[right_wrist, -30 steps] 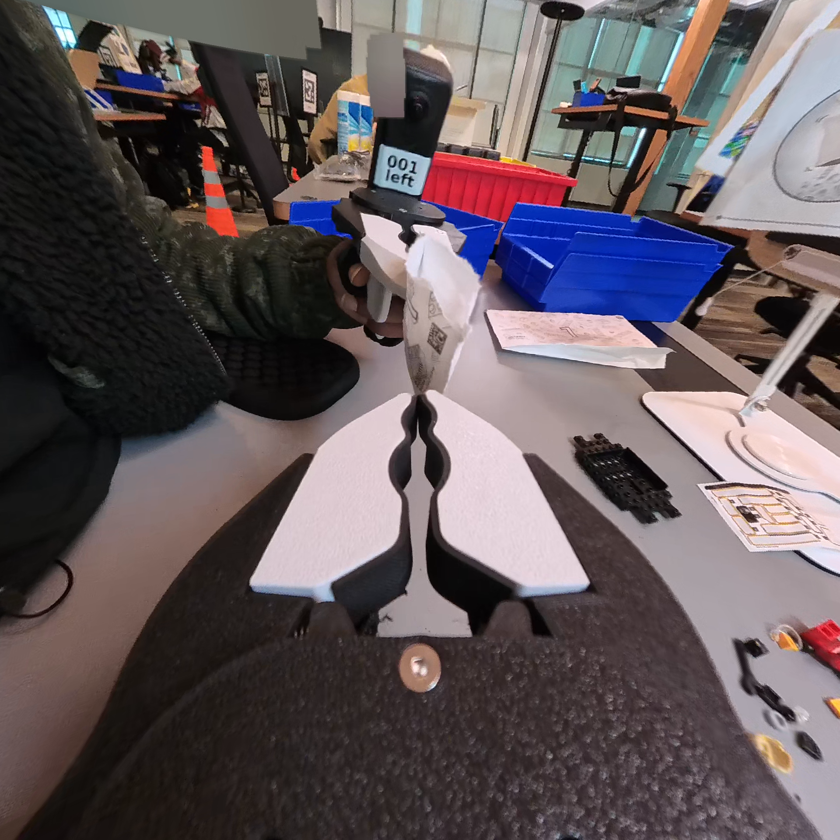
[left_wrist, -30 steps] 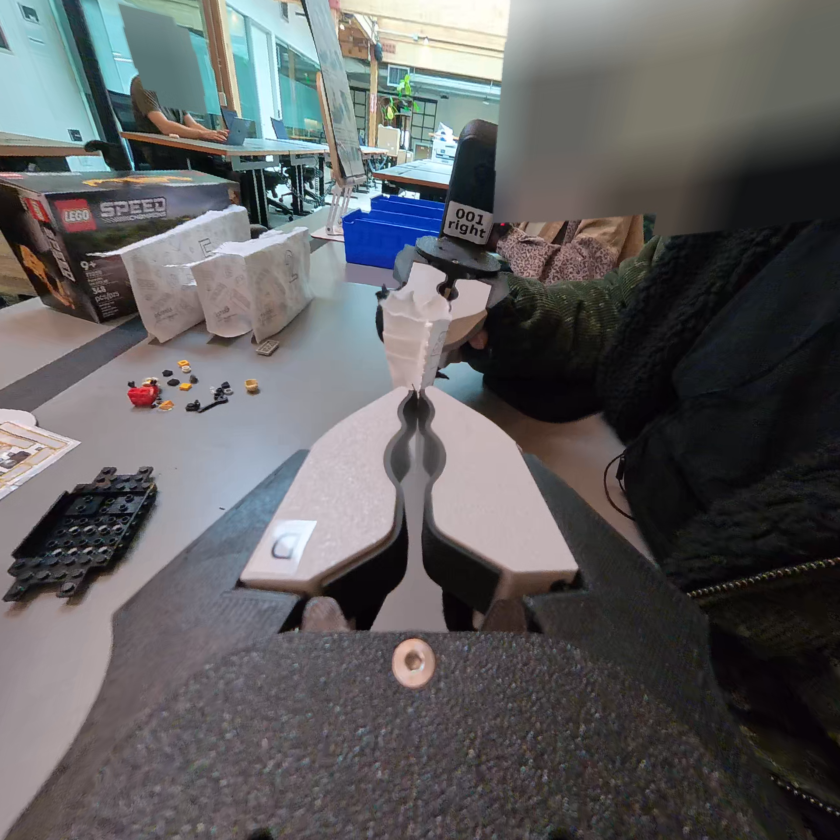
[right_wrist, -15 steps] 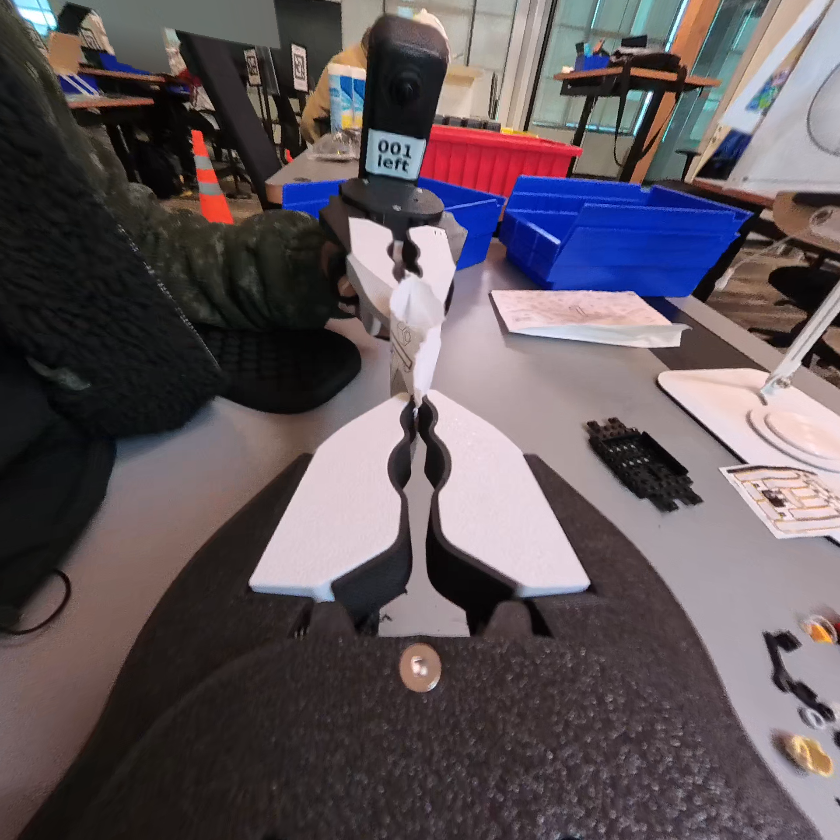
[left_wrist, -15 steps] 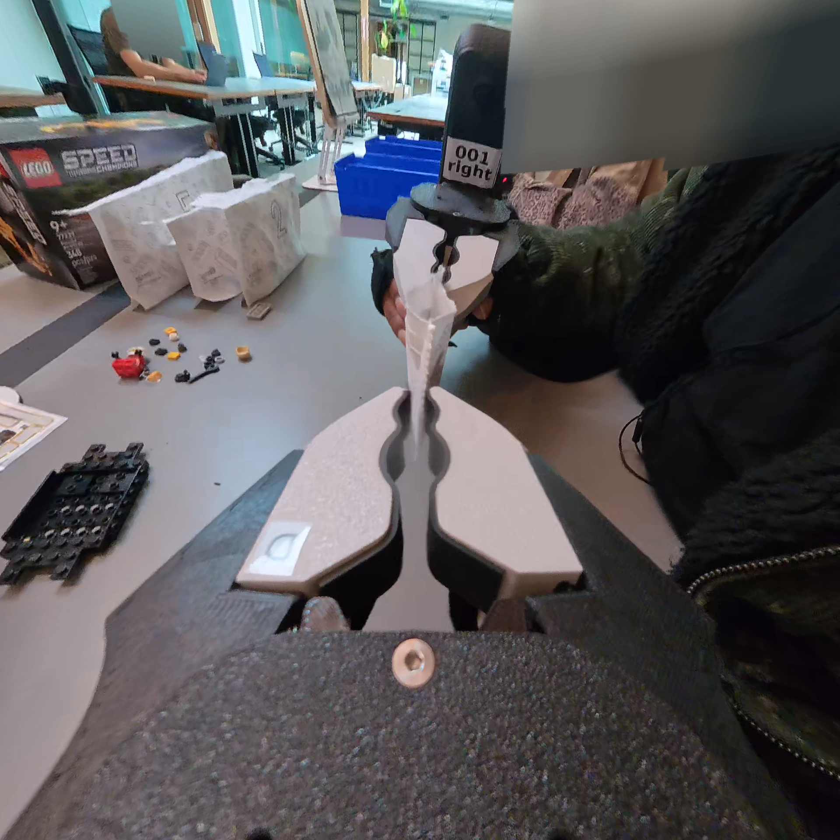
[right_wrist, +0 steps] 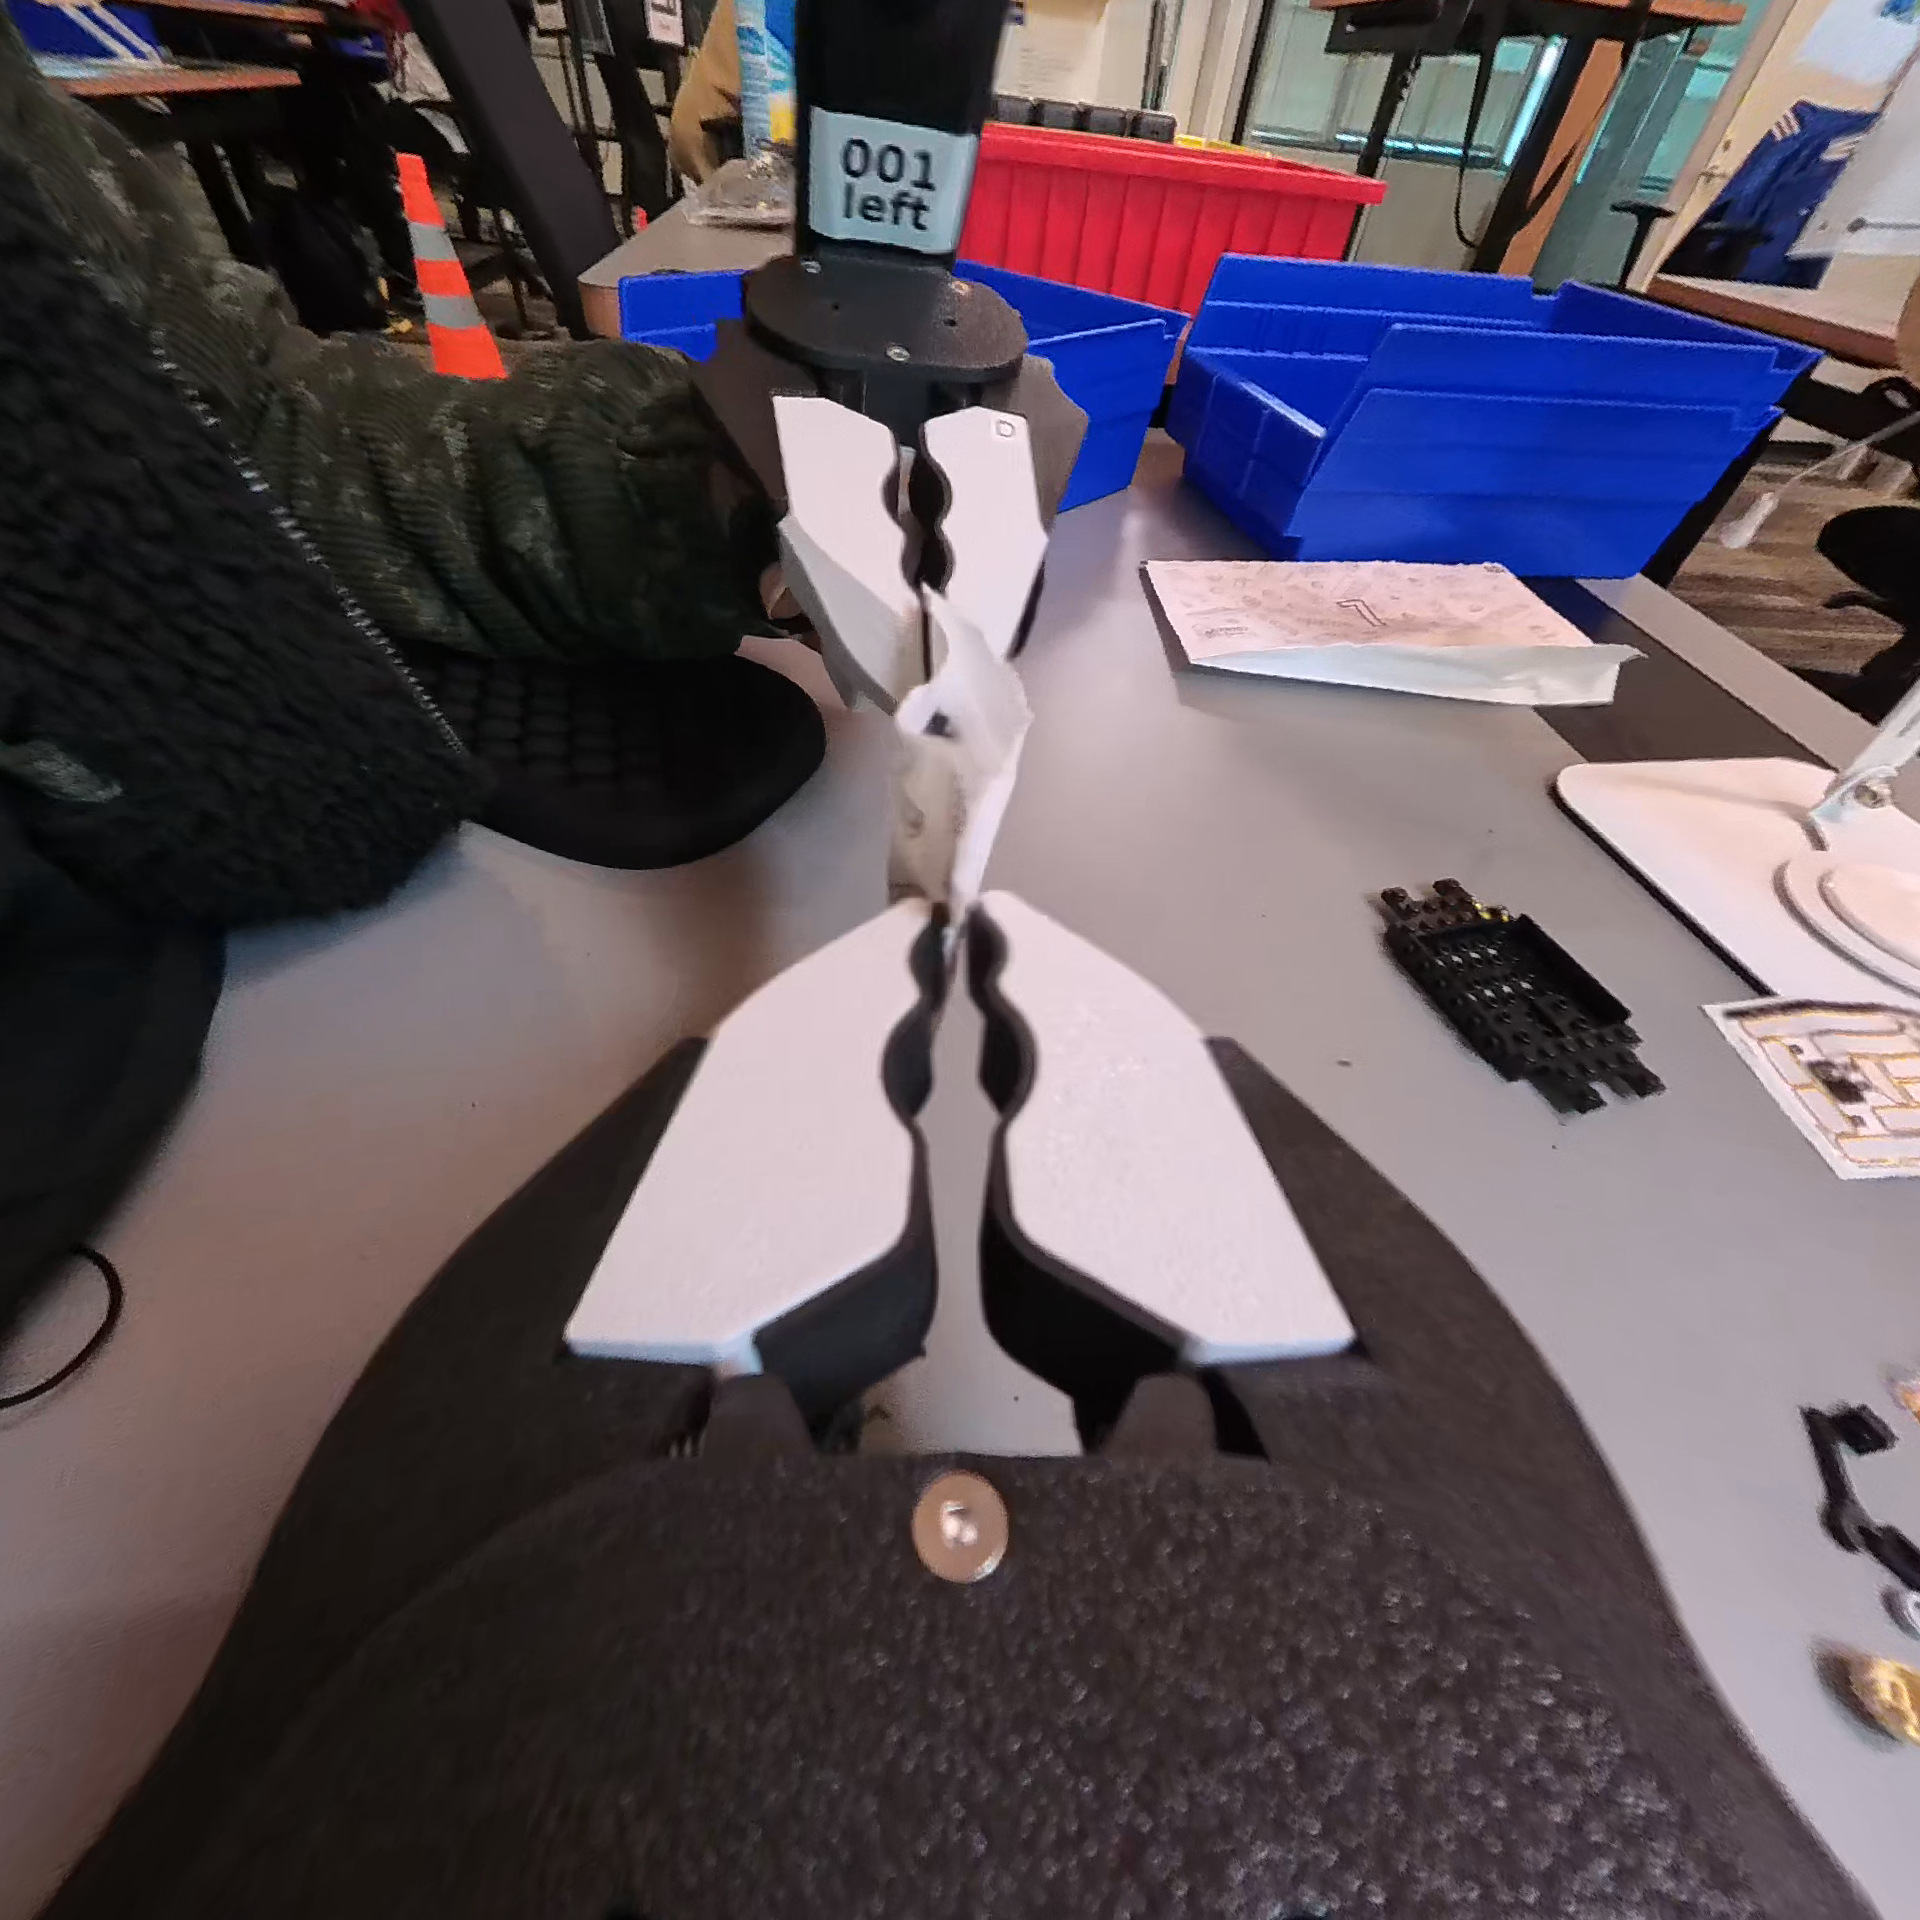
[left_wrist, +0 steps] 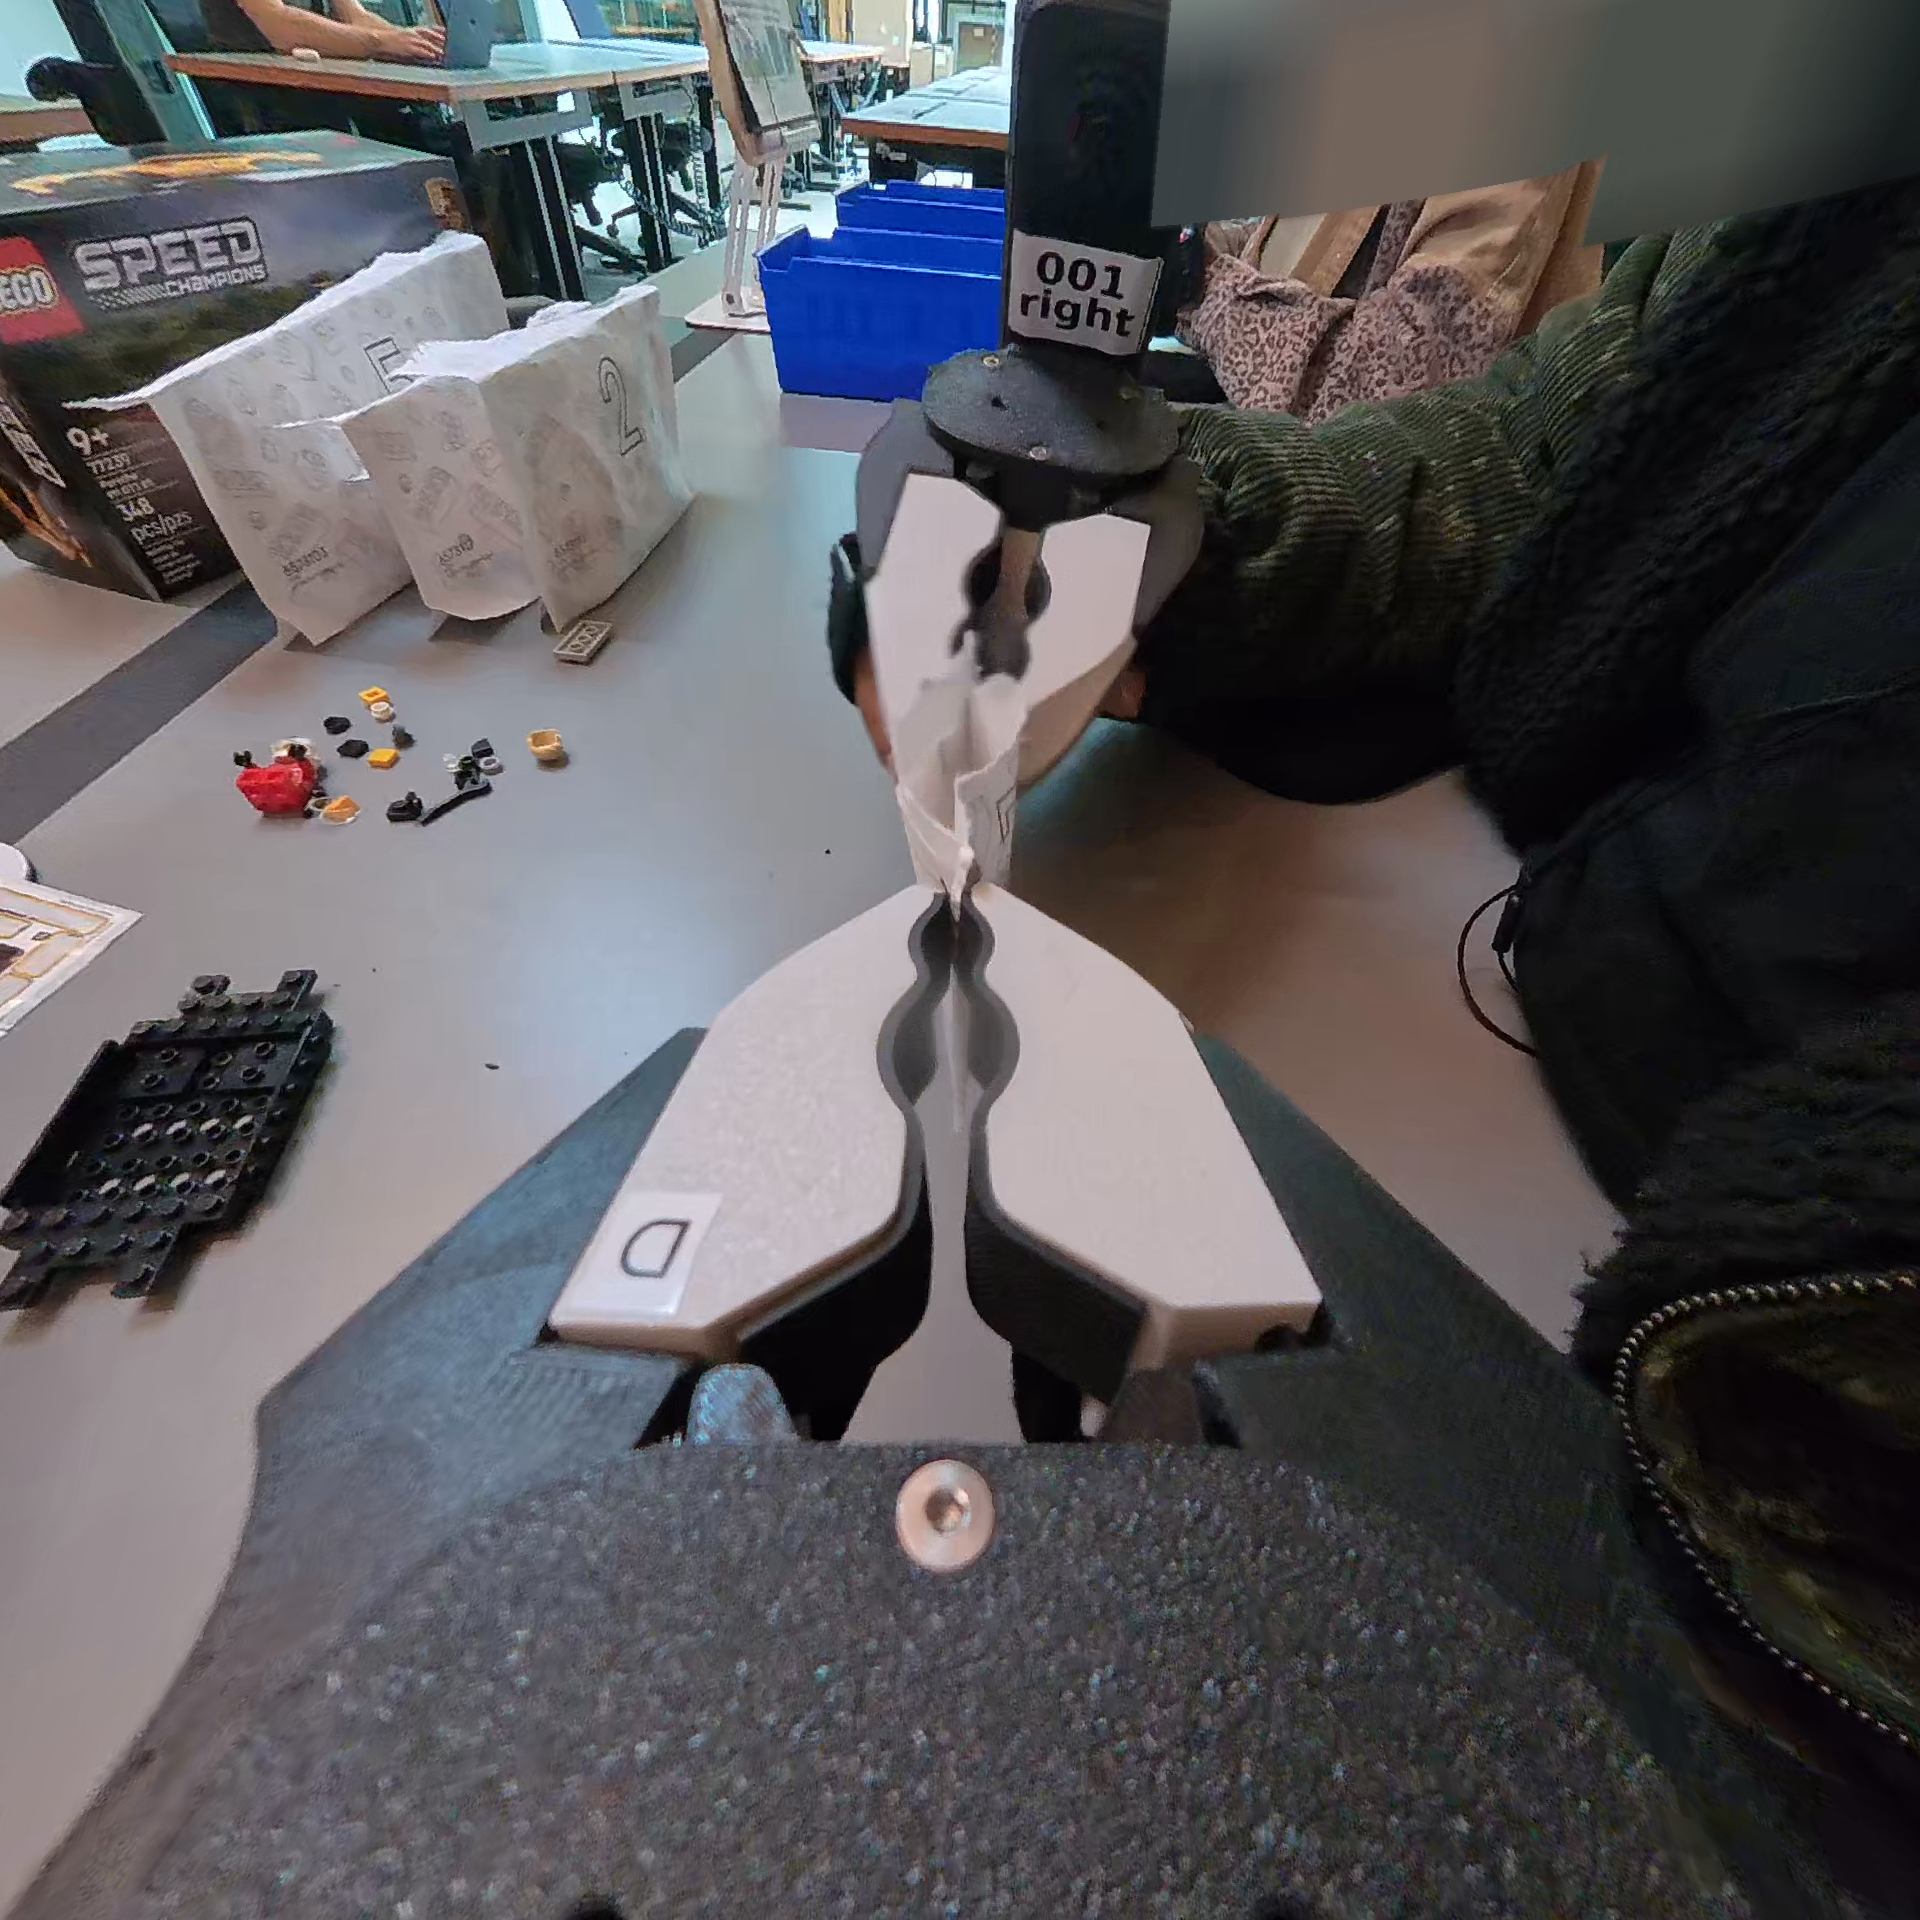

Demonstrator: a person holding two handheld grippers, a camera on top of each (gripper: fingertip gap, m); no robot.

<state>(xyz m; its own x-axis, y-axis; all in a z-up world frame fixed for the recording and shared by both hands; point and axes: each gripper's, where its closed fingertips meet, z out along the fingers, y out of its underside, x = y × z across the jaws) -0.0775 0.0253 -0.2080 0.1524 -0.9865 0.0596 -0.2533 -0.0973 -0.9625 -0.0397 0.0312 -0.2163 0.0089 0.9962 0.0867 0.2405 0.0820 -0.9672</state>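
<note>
**Inspector:** Report the left wrist view.

**Operator:** My left gripper (left_wrist: 954,902) has its jaws closed, pinching one end of a small white paper bag (left_wrist: 954,790). The bag stretches, crumpled and twisted, up to my right gripper (left_wrist: 1003,665), which faces me and pinches the other end. The bag hangs clear above the grey bench (left_wrist: 665,894). Toward the bench's left edge lies a black studded plate (left_wrist: 166,1122). Beyond it sits a scatter of small loose bricks (left_wrist: 384,758), one of them red. Farther back three white numbered paper bags (left_wrist: 436,468) stand upright, just in front of a dark cardboard set box (left_wrist: 135,312). A blue bin (left_wrist: 883,312) stands near the far edge.

**Inspector:** And the right wrist view?

**Operator:** My right gripper (right_wrist: 954,914) is clamped tight on the near end of the same bag (right_wrist: 951,790). The left gripper (right_wrist: 925,623) opposite me grips the far end, fingers together. On the right part of the bench (right_wrist: 1226,831) the black plate (right_wrist: 1517,997) lies flat. Behind it a flat paper bag (right_wrist: 1371,629) rests before blue bins (right_wrist: 1475,416). A white lamp base (right_wrist: 1745,873) and a printed sheet (right_wrist: 1849,1081) sit at the right edge. A red bin (right_wrist: 1153,208) stands at the far side.
</note>
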